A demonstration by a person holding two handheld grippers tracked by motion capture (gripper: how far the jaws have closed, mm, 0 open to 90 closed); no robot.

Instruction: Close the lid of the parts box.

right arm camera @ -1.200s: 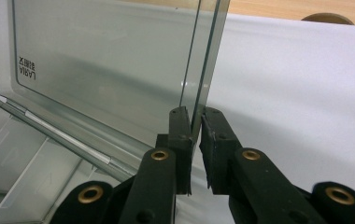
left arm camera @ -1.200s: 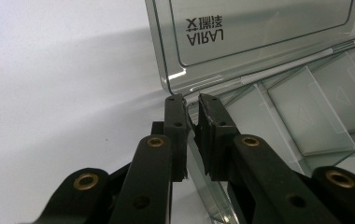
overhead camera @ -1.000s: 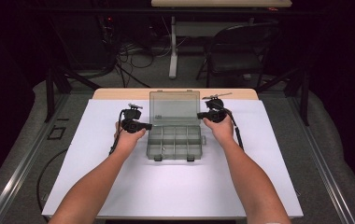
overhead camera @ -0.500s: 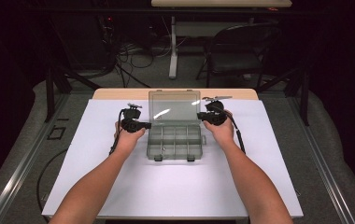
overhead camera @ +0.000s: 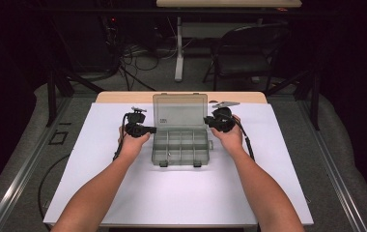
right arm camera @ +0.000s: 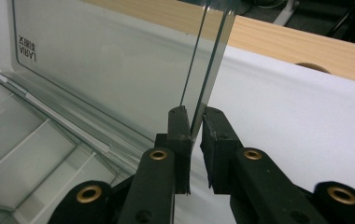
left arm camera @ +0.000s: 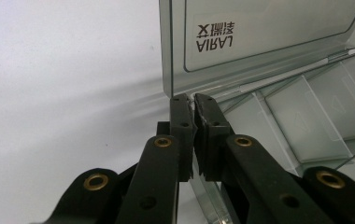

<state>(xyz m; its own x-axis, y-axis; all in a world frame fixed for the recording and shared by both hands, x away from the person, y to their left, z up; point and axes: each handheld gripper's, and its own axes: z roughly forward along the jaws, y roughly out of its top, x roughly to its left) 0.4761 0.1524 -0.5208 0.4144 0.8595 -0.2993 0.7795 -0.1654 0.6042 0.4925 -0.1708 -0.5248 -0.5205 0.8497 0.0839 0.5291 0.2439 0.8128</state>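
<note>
The clear grey plastic compartment box [overhead camera: 179, 140] sits on the white table cover [overhead camera: 99, 193] between the two grippers, its hinged lid [overhead camera: 180, 110] standing upright, so the opening looks nearly or wholly done. The right gripper [right arm camera: 193, 126] pinches the lid's side edge between narrow jaws. The left gripper [left arm camera: 193, 109], whose jaws have just been closing, clamps the tray's side wall just below the hinge; the compartments ahead of both look empty, so filling or closing remains.

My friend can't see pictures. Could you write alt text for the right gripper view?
The right gripper pinches the side edge of the clear lid of a plastic organizer box, which stands open. The box's compartments look empty, on a white table cover.
</note>
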